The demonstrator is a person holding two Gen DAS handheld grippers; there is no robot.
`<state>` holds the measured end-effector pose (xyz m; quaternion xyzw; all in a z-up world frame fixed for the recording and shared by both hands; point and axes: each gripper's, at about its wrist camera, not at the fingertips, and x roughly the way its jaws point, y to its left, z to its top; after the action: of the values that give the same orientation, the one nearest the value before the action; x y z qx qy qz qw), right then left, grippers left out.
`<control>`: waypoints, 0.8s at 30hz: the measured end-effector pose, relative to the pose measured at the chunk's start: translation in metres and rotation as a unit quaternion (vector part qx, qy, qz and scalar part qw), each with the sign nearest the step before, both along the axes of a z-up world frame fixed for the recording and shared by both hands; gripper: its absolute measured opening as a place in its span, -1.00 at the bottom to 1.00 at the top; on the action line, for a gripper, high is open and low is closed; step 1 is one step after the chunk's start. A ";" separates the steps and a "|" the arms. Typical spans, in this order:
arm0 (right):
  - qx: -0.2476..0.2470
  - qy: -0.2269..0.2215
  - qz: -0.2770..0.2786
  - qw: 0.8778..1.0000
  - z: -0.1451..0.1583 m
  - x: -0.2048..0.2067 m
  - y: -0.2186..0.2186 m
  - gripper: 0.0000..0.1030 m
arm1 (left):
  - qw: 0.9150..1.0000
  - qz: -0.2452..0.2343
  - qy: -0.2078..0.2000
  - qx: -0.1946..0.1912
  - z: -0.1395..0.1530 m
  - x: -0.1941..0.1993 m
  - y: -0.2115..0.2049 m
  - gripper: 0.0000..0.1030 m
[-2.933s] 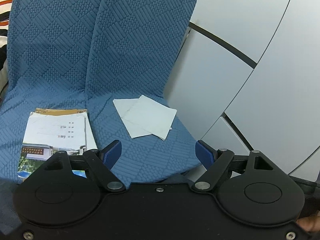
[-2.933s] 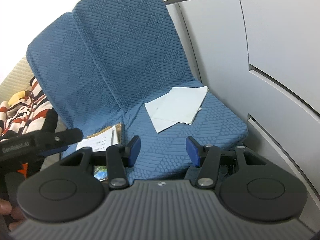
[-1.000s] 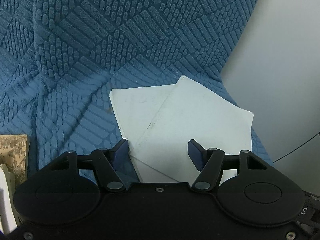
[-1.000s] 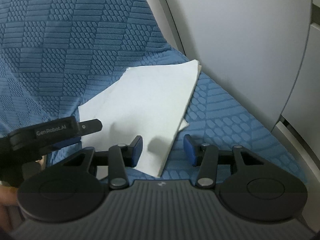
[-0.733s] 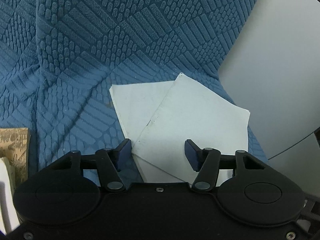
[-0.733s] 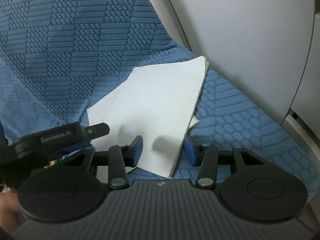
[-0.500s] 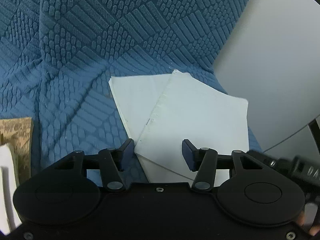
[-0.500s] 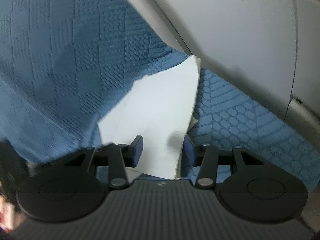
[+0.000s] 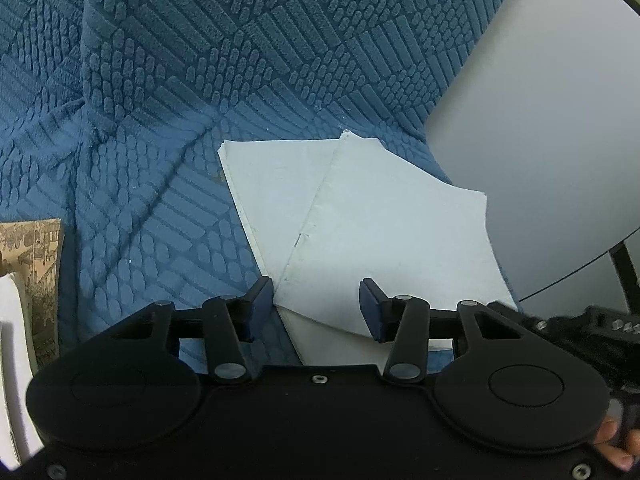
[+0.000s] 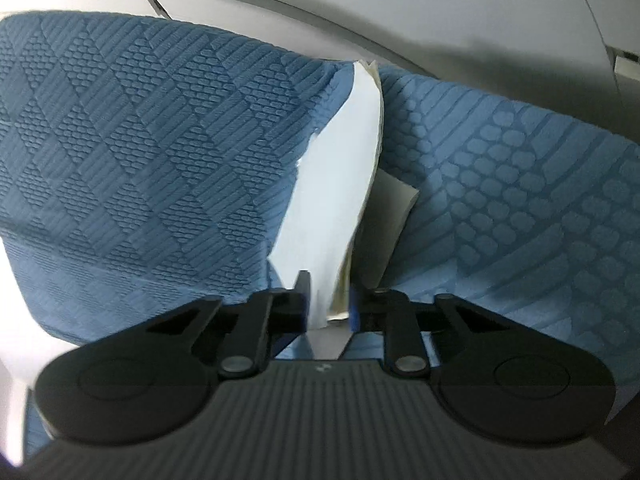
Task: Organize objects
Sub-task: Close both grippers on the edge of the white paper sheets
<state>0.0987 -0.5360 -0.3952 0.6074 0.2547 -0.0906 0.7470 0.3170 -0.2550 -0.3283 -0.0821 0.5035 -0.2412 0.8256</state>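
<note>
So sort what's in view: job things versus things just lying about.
Job:
white paper sheets
right claw, closing around the sheets' edge
left claw, open over them

Lying about:
blue seat cover
printed booklets at left
grey wall panel

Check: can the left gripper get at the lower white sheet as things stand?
Probably yes. The left gripper is open right over the lower white sheet, whose left part lies bare; the top sheet, pinched by the right gripper, covers the rest.
</note>
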 end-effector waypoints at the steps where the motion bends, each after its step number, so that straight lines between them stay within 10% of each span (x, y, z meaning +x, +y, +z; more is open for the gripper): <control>1: -0.003 0.005 -0.002 1.000 0.000 0.001 0.001 -0.77 | 1.000 0.004 0.004 -0.004 0.000 0.001 0.001 -0.14; 15: 0.006 -0.015 -0.009 1.000 0.041 -0.009 0.005 -0.90 | 0.981 0.094 0.107 -0.129 0.013 0.001 0.054 0.21; 24: 0.023 -0.023 -0.002 0.999 0.067 -0.030 0.026 -0.91 | 0.930 0.166 0.201 -0.258 -0.006 -0.027 0.103 0.25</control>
<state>0.0683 -0.5103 -0.3277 0.6270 0.2387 -0.0722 0.7381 0.2900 -0.1524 -0.3341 -0.4214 0.5585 -0.2009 0.6857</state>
